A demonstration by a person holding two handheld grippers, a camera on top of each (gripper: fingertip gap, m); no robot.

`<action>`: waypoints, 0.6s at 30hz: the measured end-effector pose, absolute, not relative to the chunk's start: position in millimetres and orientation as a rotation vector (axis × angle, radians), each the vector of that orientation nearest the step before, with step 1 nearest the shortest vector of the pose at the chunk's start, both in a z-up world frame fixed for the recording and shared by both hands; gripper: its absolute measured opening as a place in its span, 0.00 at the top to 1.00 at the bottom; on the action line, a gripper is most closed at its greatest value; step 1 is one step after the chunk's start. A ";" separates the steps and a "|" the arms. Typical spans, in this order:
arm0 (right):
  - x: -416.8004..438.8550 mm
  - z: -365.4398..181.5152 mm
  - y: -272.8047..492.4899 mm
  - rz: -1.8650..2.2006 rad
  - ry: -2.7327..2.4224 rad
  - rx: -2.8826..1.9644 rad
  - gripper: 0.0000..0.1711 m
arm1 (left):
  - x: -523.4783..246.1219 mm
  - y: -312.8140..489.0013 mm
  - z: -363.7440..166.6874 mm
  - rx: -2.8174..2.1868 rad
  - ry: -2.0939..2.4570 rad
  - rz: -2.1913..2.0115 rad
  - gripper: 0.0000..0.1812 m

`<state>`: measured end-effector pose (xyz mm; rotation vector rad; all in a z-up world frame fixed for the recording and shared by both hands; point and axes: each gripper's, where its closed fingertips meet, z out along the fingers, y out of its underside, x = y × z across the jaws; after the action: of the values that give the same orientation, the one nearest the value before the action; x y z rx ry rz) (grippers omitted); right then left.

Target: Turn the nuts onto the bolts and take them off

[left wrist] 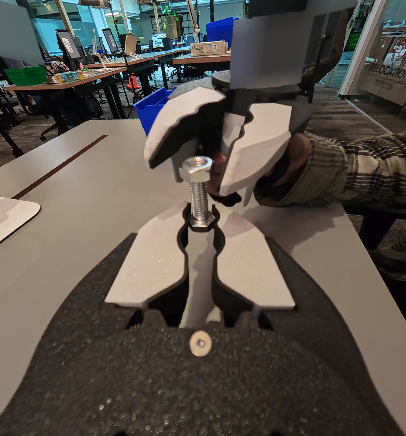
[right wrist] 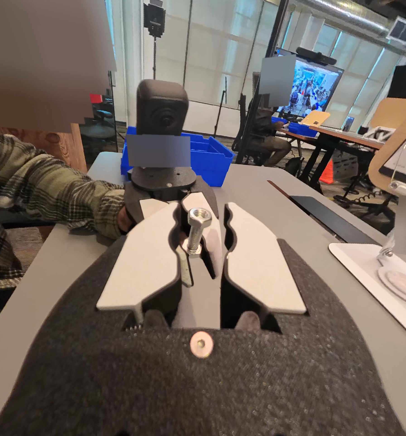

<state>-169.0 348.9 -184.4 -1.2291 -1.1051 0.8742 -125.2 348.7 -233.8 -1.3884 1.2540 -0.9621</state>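
Grey and smooth, the tabletop (left wrist: 84,236) has a dark slot running along it and a blue plastic bin (right wrist: 211,160) at its far edge, with open-plan office desks beyond. Nearest each camera sits a gripper of coarse, speckled black plastic with flat pale-grey finger plates whose inner edges are scalloped. On the left gripper (left wrist: 200,220) the jaws are drawn narrow around the hexagonal head of the bolt (left wrist: 199,200), which stands upright on its head on the tabletop. On the right gripper (right wrist: 200,220), held by a hand in a green plaid sleeve (left wrist: 362,165), the jaws close on the nut (left wrist: 198,169) at the tip of the shaft. Bolt and nut are bright silver metal, the shaft finely threaded, the nut six-sided with a threaded bore open at the top.
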 end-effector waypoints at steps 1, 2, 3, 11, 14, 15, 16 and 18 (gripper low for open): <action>-168.1 -184.4 350.2 0.887 -1.082 -1.256 0.79 | -125.4 349.1 -233.9 -1.390 1.253 -0.960 0.91; -167.2 -184.3 351.6 0.906 -1.050 -1.289 0.78 | -125.7 350.1 -233.8 -1.391 1.249 -0.954 0.91; -166.3 -183.9 352.4 0.929 -1.015 -1.322 0.77 | -126.0 350.8 -233.7 -1.393 1.245 -0.951 0.91; -167.4 -189.8 354.6 0.951 -0.902 -1.469 0.83 | -126.2 352.9 -233.9 -1.401 1.234 -0.931 0.91; -170.1 -189.9 351.1 0.961 -0.946 -1.441 0.89 | -126.7 352.6 -232.7 -1.397 1.232 -0.931 0.91; -169.9 -189.9 351.3 0.949 -0.964 -1.432 0.89 | -126.9 352.6 -232.6 -1.396 1.233 -0.930 0.91; -169.8 -189.3 350.9 0.946 -0.984 -1.419 0.89 | -126.9 352.1 -232.0 -1.393 1.231 -0.938 0.91; -170.5 -187.5 347.7 0.965 -1.043 -1.374 0.89 | -126.7 349.3 -229.8 -1.378 1.233 -0.967 0.91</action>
<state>-170.5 347.7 -187.5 -1.3744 -1.0429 0.9653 -126.7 349.3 -229.8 -1.3784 1.2328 -0.9669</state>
